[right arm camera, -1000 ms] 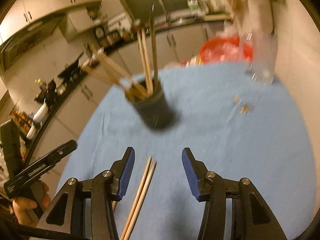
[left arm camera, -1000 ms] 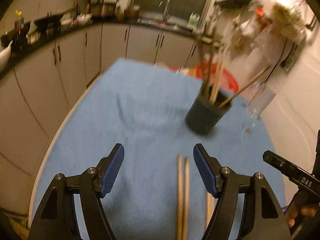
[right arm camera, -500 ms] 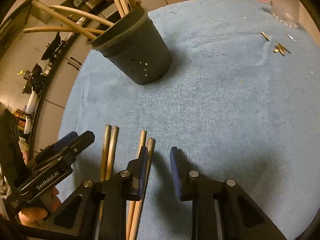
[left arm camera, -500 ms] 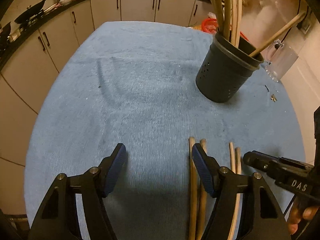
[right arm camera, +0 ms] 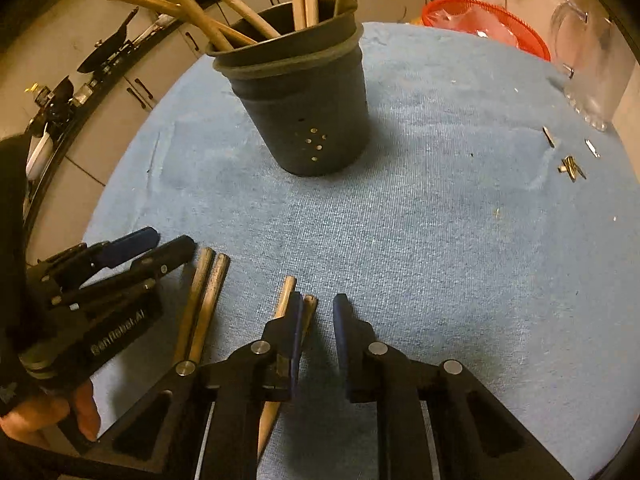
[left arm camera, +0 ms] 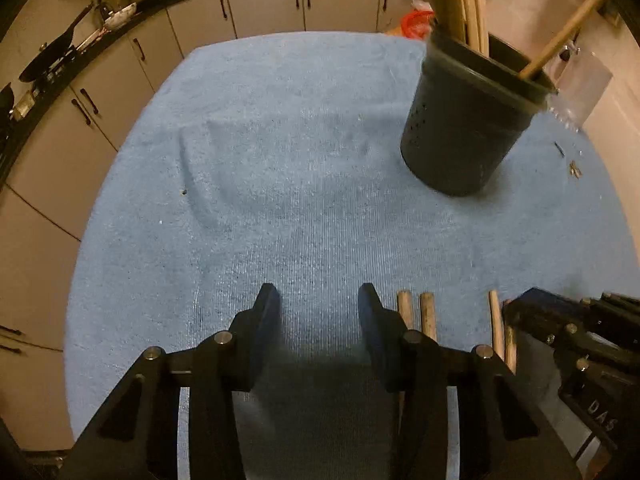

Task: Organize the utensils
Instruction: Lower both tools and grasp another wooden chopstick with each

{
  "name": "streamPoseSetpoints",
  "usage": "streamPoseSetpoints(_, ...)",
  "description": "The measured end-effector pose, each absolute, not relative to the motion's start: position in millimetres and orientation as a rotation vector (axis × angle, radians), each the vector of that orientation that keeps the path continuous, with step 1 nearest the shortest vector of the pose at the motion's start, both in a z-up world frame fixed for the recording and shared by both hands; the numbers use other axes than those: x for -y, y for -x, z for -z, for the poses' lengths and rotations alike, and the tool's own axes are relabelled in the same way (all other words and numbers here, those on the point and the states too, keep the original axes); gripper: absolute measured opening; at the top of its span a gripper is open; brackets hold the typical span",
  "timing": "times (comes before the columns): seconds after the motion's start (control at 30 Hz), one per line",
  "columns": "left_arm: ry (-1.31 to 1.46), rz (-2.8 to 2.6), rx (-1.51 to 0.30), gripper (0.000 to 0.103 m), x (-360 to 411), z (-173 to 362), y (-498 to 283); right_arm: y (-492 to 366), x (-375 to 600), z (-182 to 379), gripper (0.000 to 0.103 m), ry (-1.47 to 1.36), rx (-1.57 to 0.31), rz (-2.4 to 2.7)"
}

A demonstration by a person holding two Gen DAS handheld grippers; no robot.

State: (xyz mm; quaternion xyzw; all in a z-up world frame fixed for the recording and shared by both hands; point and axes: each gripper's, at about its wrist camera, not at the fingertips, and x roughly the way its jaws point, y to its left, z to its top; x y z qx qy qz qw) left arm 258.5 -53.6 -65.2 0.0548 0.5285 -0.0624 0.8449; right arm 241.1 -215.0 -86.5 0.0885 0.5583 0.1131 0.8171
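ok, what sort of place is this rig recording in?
Most likely a home kitchen: cabinet doors with handles under a cluttered worktop, a pan on it, and a dark utensil holder of wooden utensils on a blue-clothed table.

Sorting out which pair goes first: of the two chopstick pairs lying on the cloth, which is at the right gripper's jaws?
The thinner pair, at the right gripper, whose closing jaws hold nothing; the thicker pair lies beside the left gripper.

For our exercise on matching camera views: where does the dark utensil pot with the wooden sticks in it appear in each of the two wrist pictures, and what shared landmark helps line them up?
Left wrist view: the pot stands at upper right on the blue cloth, leaning in the fisheye.
Right wrist view: the pot stands at upper centre, a little left, its small holes facing the camera.
Shared landmark: the clear glass jug to the right of the pot.
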Motion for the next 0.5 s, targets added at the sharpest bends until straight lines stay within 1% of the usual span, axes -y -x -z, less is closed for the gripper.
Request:
streamPoseSetpoints(0.13, -0.074, 0.143, -1.125, 0.040, 51, 64, -260, -239, 209, 86, 0.016, -0.135, -1.189, -0.227)
streamPoseSetpoints(0.17, -0.063, 0.144, -1.128, 0.040, 49, 64, -261, -238, 208, 85, 0.015, -0.126, -1.183, -0.221)
streamPoseSetpoints(0.2, -0.045, 0.149, -1.131, 0.040, 47, 63, -261, -237, 209, 85, 0.011, -0.121, -1.180, -0.211)
streamPoseSetpoints(0.33, 0.063, 0.193, -1.140, 0.041, 36, 62, -264, -235, 218, 85, 0.009, -0.147, -1.176, -0.187)
streamPoseSetpoints(0.5, 0.108, 0.225, -1.121, 0.040, 35, 54, -263, -233, 226, 85, 0.008, -0.171, -1.174, -0.187)
